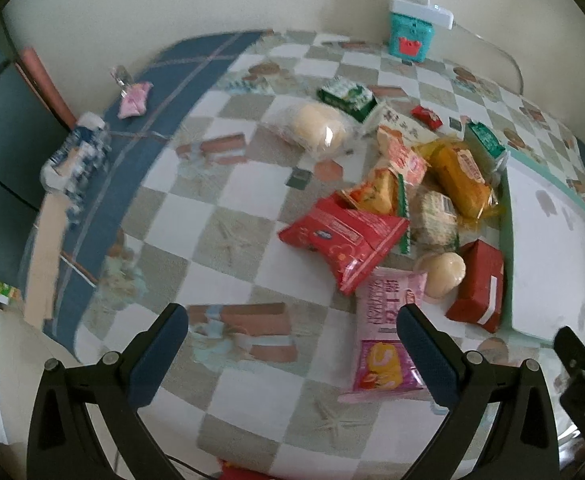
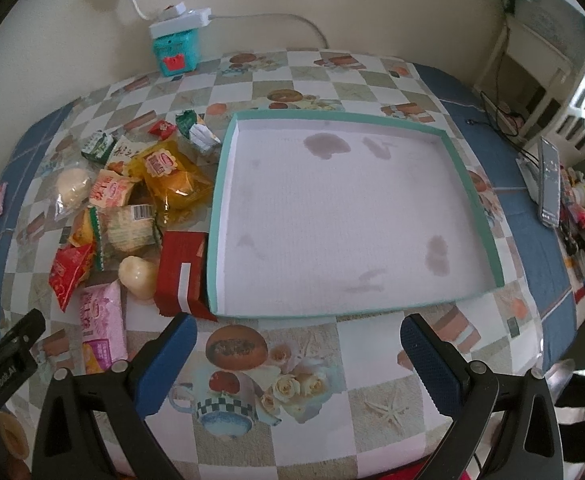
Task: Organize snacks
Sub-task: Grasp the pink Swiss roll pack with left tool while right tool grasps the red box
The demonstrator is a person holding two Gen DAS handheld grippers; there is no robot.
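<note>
Checkered oilcloth covers the table (image 2: 332, 364) against a cream wall; snacks (image 2: 132, 208) lie heaped just left of a shallow teal-rimmed tray (image 2: 474, 196). Left gripper (image 1: 292, 360) and right gripper (image 2: 298, 364) hover above the cloth, fingers spread, holding nothing

My left camera looks down along my fingers (image 1: 172, 344) at the snack pile (image 1: 392, 200) on the tabletop (image 1: 220, 240). My right camera faces the tray (image 2: 476, 184) closely. Both views share pile, tray edge and teal box (image 2: 176, 52).
</note>
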